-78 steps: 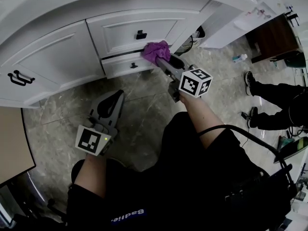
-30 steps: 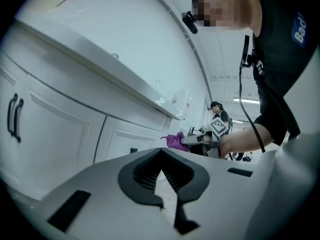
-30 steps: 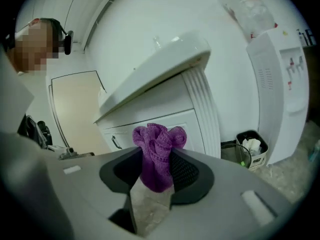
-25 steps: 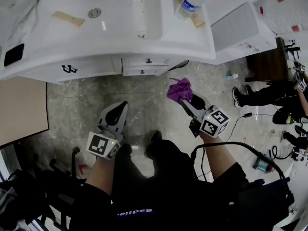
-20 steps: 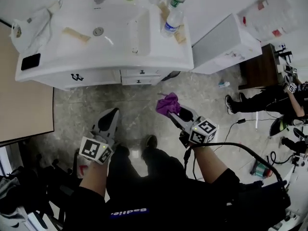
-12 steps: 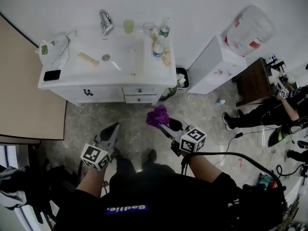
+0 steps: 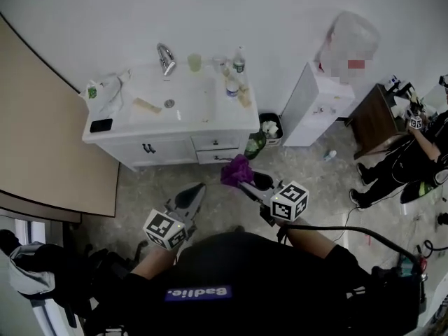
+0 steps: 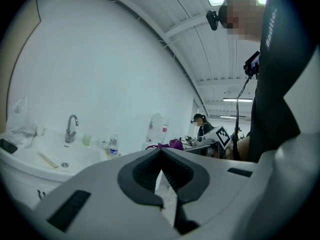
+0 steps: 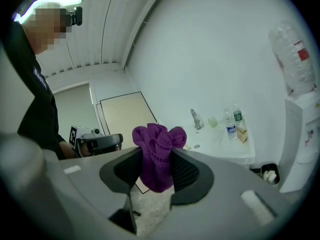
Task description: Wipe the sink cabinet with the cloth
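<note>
The white sink cabinet (image 7: 171, 148) stands against the far wall, with a basin and tap on top. It also shows in the left gripper view (image 8: 30, 169) and the right gripper view (image 9: 225, 144). My right gripper (image 7: 241, 177) is shut on a bunched purple cloth (image 7: 236, 169), held in the air well in front of the cabinet's drawers and touching nothing. The cloth (image 9: 157, 154) fills the jaws of the right gripper (image 9: 157, 171). My left gripper (image 7: 194, 192) hangs lower left over the floor. In its own view the left gripper (image 8: 161, 151) is shut with nothing held.
Bottles (image 7: 232, 85), a cup and a black phone (image 7: 101, 125) sit on the counter. A small bin (image 7: 269, 128) and a white water dispenser (image 7: 315, 107) stand right of the cabinet. A beige panel (image 7: 42, 138) is at left, and a seated person (image 7: 399, 166) at right.
The cloth has come off the drawer front. The view has pulled far back and up from the cabinet, and both grippers now hang over the floor away from it.
</note>
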A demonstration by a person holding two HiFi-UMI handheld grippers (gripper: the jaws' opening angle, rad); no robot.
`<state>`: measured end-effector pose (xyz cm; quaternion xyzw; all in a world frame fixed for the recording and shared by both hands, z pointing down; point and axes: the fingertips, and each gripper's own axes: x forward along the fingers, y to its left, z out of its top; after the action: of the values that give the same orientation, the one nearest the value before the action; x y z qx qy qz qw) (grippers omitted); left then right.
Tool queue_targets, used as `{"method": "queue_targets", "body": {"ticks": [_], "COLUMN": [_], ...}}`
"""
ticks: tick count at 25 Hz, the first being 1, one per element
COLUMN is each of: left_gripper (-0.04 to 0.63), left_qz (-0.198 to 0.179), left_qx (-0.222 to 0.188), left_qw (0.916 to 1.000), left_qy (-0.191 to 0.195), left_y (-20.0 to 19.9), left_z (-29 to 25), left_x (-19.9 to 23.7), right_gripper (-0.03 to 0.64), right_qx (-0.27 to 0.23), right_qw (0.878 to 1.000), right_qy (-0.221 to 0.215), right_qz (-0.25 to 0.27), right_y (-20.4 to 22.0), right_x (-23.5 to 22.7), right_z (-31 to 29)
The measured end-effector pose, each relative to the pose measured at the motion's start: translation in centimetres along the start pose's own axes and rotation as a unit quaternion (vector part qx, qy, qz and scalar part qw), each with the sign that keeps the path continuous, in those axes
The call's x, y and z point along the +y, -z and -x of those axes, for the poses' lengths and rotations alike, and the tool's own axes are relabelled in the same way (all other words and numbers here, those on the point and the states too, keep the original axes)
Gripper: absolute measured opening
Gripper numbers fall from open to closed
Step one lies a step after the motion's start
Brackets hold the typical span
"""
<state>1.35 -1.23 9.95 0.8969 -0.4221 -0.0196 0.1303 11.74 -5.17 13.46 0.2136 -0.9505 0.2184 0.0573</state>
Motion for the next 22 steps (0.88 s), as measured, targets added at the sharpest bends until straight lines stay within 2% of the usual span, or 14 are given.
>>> {"method": "queue_targets", "body": {"ticks": [4, 12, 17, 22], "left_gripper": [0.002, 0.002, 0.002, 0.002], "left_qz": [-0.003, 0.009, -0.013, -0.036], "left_qx": [0.011, 0.021, 0.021, 0.022], "left_qw": [0.9991, 0.9971, 0.9929, 0.9901], "left_qy": [0.041, 0.073, 0.116, 0.134], "left_y": [0.0, 0.6, 1.4, 1.7], "left_z": [2.8, 9.7, 11.9, 13.3], "left_x": [-1.1, -1.7, -4.5, -7.1], "right_gripper": [0.153, 0.153, 0.153, 0.153], "right_qx": [-0.022, -0.039, -0.039, -0.048], "right_qw": [1.000, 0.999, 0.998, 0.997], "right_qy": [0.022, 0.030, 0.046, 0.051], "right_qz": [0.001, 0.011, 0.023, 0.038], "right_y": [1.0, 4.1, 6.1, 6.6], "right_x": [4.3, 13.0, 16.1, 17.2], "right_z": [-0.3, -1.7, -1.4, -0.7]}}
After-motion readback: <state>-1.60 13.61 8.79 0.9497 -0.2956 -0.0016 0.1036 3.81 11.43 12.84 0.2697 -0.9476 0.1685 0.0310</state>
